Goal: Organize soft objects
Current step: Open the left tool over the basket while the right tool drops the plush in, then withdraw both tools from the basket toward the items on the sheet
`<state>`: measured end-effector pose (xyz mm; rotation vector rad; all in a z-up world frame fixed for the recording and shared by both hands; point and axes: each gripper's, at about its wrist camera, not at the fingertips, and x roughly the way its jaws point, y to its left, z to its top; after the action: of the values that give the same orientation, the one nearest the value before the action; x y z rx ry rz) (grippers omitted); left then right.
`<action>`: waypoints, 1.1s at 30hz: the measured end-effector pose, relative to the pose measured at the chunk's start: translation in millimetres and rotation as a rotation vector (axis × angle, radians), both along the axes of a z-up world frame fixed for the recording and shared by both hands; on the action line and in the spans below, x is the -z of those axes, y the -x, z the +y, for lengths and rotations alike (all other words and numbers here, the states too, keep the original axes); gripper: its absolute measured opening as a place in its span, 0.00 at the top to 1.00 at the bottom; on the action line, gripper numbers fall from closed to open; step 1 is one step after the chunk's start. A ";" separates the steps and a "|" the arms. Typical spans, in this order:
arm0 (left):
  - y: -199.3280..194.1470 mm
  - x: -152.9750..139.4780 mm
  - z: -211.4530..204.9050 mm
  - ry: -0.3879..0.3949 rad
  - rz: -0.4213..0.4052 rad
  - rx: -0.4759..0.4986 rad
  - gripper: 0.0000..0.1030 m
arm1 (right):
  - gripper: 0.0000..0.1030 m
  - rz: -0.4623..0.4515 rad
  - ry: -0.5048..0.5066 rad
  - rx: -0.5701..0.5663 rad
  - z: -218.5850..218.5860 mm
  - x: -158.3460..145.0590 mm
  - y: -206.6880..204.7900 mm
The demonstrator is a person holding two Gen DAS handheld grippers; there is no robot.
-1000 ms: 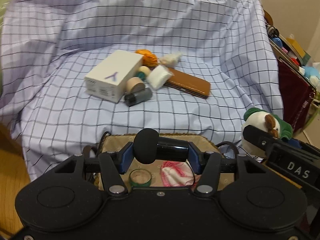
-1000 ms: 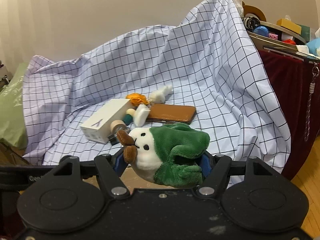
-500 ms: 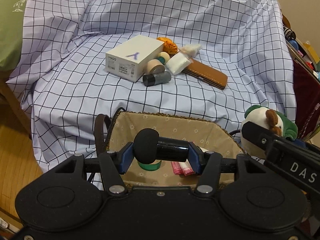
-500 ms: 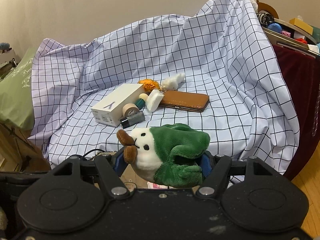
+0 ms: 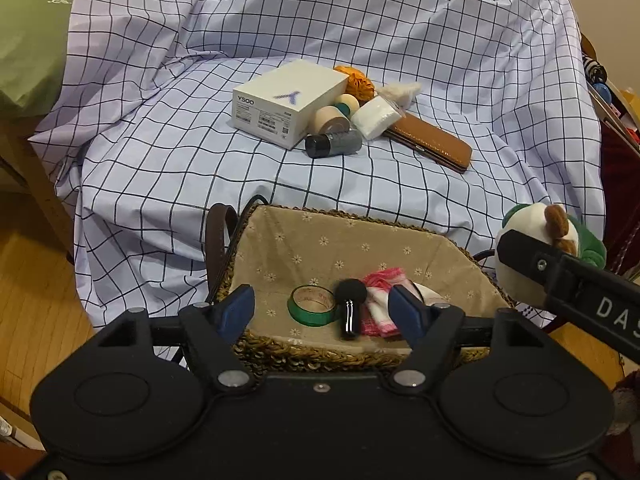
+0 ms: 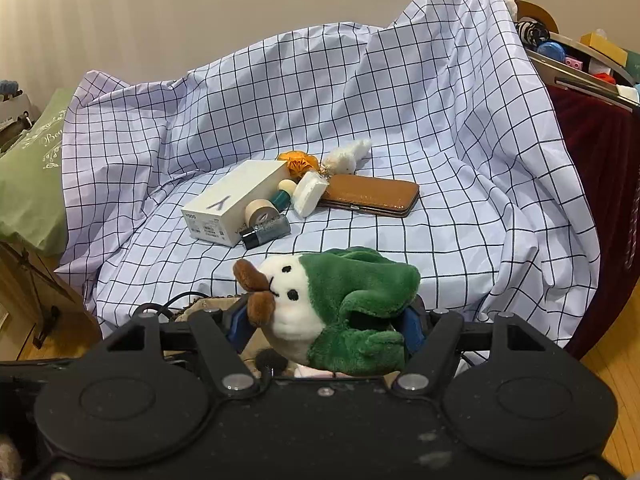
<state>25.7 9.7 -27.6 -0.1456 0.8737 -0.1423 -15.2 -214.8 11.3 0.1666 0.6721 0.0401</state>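
Left wrist view: our left gripper (image 5: 322,307) hangs over the basket (image 5: 280,354), fingers spread wide and holding nothing.
Microphone: black mic (image 5: 350,304) sits inside the basket between the green tape roll (image 5: 312,305) and a pink-and-white cloth (image 5: 380,300); we judge it loose there.
Right wrist view: our right gripper (image 6: 326,326) is clenched on the plush toy (image 6: 332,308), green body and white face bulging out past both fingers.
Plush position: held in the air at the basket's right edge, outside the rim, as seen from the left camera.
Risk 1: grip is on squashy fabric, so we expect it could slip or swing when carried across.
Risk 2: released this far right, the plush could catch the rim and fall to the floor.
Risk 3: both grippers are near each other; moving in together, they could collide.
Left on sheet (image 5: 160,152): white box (image 5: 288,102), brown case (image 5: 430,142), small white fluffy item (image 5: 400,90).
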 end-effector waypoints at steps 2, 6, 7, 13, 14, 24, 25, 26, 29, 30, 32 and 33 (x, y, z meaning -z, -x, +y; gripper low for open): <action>1.4 -0.4 -0.4 -0.003 -0.005 0.000 0.31 | 0.32 0.004 -0.001 0.002 0.0 0.2 -0.6; 3.3 -0.4 -2.7 -0.018 -0.013 0.001 0.31 | 0.32 0.013 0.000 0.000 -0.2 1.2 -1.8; 3.3 -0.5 -2.8 -0.018 -0.014 0.001 0.31 | 0.31 0.014 0.000 -0.002 0.1 1.4 -1.8; 3.3 -0.6 -1.5 -0.016 -0.016 -0.001 0.31 | 0.29 0.005 -0.002 -0.017 2.1 0.7 -0.9; 3.3 -0.6 -1.4 -0.016 -0.016 -0.001 0.31 | 0.28 0.003 -0.002 -0.016 2.1 0.4 -0.7; 3.8 -0.6 -2.4 -0.020 -0.017 0.002 0.31 | 0.28 0.003 -0.003 -0.010 1.0 0.6 0.0; 3.7 -0.5 -2.3 -0.020 -0.017 0.002 0.31 | 0.28 0.003 -0.002 -0.011 1.0 0.6 -0.1; 3.8 -0.5 -2.4 -0.020 -0.017 0.002 0.31 | 0.28 0.004 -0.002 -0.011 0.9 0.6 -0.1; 3.8 -0.5 -2.4 -0.020 -0.017 0.002 0.31 | 0.28 0.004 -0.002 -0.011 1.2 0.5 -0.2; 3.9 -0.6 -2.4 -0.020 -0.017 0.002 0.31 | 0.28 0.003 -0.002 -0.010 1.3 0.5 -0.1; 3.8 -0.6 -2.4 -0.019 -0.017 0.002 0.31 | 0.28 0.004 -0.002 -0.010 1.2 0.5 -0.2; 3.7 -0.5 -2.4 -0.019 -0.018 0.002 0.31 | 0.28 0.003 -0.002 -0.009 1.3 0.5 -0.2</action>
<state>22.0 7.3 -27.1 -0.1253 0.8575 -0.1372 -15.0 -213.5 10.8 0.1658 0.6761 0.0495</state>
